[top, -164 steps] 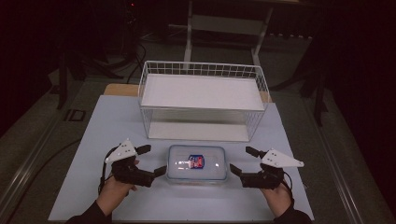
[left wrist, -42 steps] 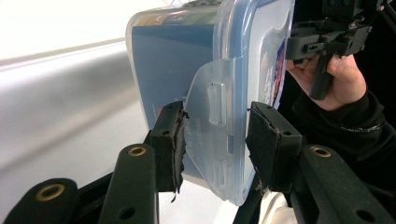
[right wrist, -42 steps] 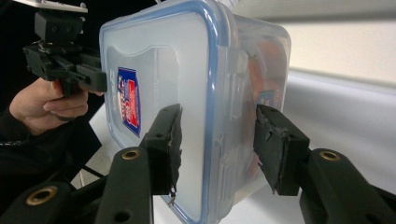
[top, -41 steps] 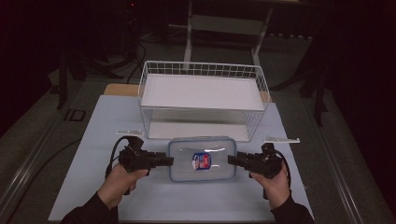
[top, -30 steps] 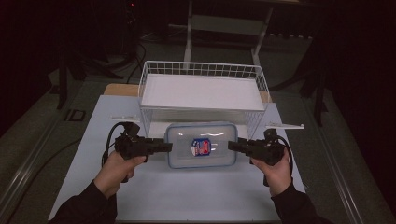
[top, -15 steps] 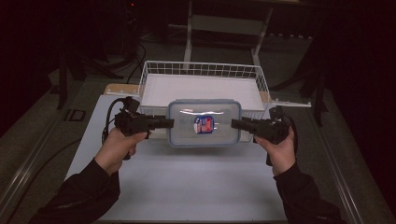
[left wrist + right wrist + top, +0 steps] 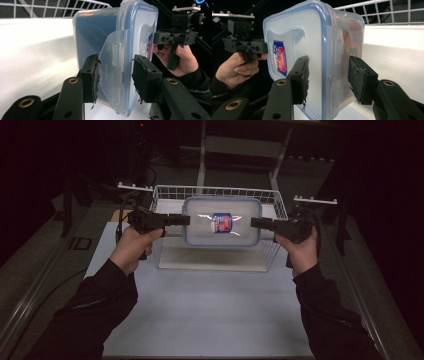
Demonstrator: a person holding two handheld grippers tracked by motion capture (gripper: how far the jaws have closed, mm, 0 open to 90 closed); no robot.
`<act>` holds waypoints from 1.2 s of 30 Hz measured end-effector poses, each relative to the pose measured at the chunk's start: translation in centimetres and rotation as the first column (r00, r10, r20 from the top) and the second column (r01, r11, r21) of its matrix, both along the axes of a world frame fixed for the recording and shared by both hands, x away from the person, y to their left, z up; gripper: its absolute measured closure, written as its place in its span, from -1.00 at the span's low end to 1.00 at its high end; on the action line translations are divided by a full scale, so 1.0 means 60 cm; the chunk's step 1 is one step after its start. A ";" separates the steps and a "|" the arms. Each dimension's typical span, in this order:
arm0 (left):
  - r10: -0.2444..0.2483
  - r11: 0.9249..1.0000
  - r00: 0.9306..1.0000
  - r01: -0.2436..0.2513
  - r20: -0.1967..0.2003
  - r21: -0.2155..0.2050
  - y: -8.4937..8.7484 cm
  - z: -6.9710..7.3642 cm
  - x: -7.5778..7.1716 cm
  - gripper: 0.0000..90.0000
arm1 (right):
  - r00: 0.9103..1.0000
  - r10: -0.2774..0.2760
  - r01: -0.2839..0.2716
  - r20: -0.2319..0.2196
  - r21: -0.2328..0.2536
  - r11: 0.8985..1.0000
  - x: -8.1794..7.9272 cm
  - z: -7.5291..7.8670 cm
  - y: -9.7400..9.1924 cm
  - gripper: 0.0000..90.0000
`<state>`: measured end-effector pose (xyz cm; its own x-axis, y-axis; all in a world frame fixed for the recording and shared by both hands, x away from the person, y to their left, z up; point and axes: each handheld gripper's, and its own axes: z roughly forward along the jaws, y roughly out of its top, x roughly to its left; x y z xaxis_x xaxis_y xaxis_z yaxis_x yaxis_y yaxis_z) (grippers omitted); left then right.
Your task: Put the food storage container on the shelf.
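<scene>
A clear plastic container (image 7: 222, 222) with a blue-rimmed lid and a red and blue label hangs in the air over the front half of the white wire basket (image 7: 165, 255). My left gripper (image 7: 185, 220) is shut on its left end, my right gripper (image 7: 255, 222) on its right end. In the left gripper view the pads (image 7: 91, 75) clamp the container (image 7: 112, 50) at its side latch, and the right gripper (image 7: 160, 38) shows beyond. From the right gripper's camera, its gripper (image 7: 328, 75) grips the container (image 7: 297, 42) the same way, with the left gripper (image 7: 259, 47) beyond.
The basket stands at the far side of a white mat (image 7: 200, 305), its wire rim (image 7: 50, 10) behind the container and its floor bare and white. Dark frames and a stand surround the table. The person's forearms reach in from the near edge.
Both grippers have carried the container up off the mat and forward, from just in front of the basket to above it. Both grips have stayed the same.
</scene>
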<state>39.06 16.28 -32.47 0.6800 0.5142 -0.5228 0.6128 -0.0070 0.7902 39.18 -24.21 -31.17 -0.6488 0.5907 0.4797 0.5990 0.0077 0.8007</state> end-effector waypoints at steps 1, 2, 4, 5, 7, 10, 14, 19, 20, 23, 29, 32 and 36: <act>0.013 1.000 1.000 -0.013 -0.001 -0.004 -0.001 0.000 0.006 0.25 | 1.000 -0.004 0.004 -0.004 -0.003 1.000 0.006 0.000 0.001 0.15; 0.017 1.000 1.000 -0.017 -0.006 -0.006 -0.001 -0.001 0.014 0.25 | 1.000 -0.011 0.011 -0.006 -0.001 1.000 0.012 -0.001 0.002 0.15; 0.031 0.999 0.999 -0.031 -0.012 -0.011 -0.002 -0.002 0.026 0.24 | 1.000 -0.020 0.020 -0.015 -0.002 1.000 0.023 -0.003 0.004 0.15; 0.030 0.999 0.999 -0.030 -0.017 -0.016 -0.002 -0.003 0.032 0.24 | 1.000 -0.026 0.026 -0.017 0.000 1.000 0.027 -0.004 0.004 0.15; 0.033 0.999 0.999 -0.034 -0.022 -0.017 -0.003 -0.002 0.040 0.24 | 0.999 -0.032 0.032 -0.029 0.009 0.999 0.036 -0.006 0.003 0.15; 0.027 0.999 0.999 -0.028 -0.035 -0.021 -0.003 -0.001 0.051 0.24 | 0.999 -0.036 0.036 -0.037 0.015 0.999 0.043 -0.007 0.002 0.15; 0.033 0.999 0.999 -0.034 -0.038 -0.026 -0.002 -0.002 0.060 0.23 | 0.998 -0.041 0.041 -0.043 0.005 0.999 0.050 -0.005 0.003 0.14; 0.074 0.996 0.996 -0.076 -0.045 -0.044 -0.002 -0.005 0.075 0.19 | 0.996 -0.062 0.062 -0.057 -0.003 0.998 0.064 -0.002 0.012 0.11; 0.079 0.996 0.996 -0.081 -0.047 -0.046 -0.002 -0.006 0.078 0.18 | 0.996 -0.065 0.066 -0.066 0.002 0.998 0.067 -0.003 0.012 0.10; 0.097 0.994 0.993 -0.100 -0.060 -0.048 -0.006 -0.008 0.086 0.14 | 0.994 -0.068 0.069 -0.082 0.002 0.998 0.073 -0.003 0.012 0.09; 0.109 0.991 0.988 -0.116 -0.105 -0.069 -0.009 -0.011 0.100 0.11 | 0.989 -0.084 0.086 -0.120 0.019 0.996 0.086 -0.006 0.011 0.07; 0.110 0.990 0.985 -0.120 -0.133 -0.070 -0.009 -0.011 0.107 0.10 | 0.986 -0.086 0.091 -0.145 0.028 0.995 0.095 -0.007 0.010 0.06; 0.120 0.989 0.982 -0.132 -0.149 -0.071 -0.010 -0.012 0.110 0.08 | 0.983 -0.093 0.099 -0.160 0.030 0.995 0.104 -0.007 0.010 0.06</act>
